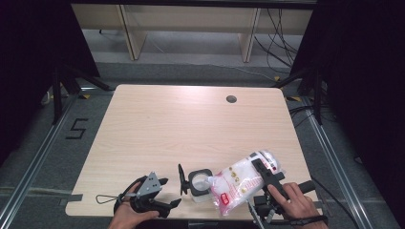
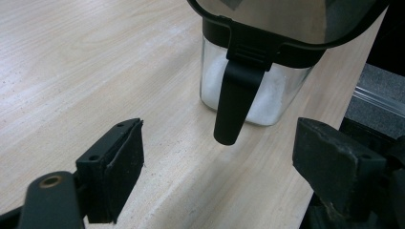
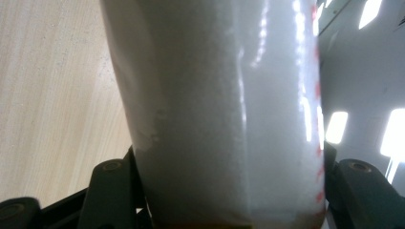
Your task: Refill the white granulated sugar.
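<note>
At the lower right of the high view, the right hand-held gripper (image 1: 264,172) clamps a plastic bag of white grains (image 1: 241,181), its jaws pressed against the bag's sides and held fairly wide by its bulk. The bag tilts down to the left, its mouth at the open glass jar (image 1: 199,183) just beside it at lower centre. The jar's black lid (image 1: 181,179) stands flipped up on its left. The left hand-held gripper (image 1: 165,193), lower left, rests on the table (image 1: 191,124) with jaws apart and empty, the jar's lid latch (image 2: 234,100) hanging ahead of them.
</note>
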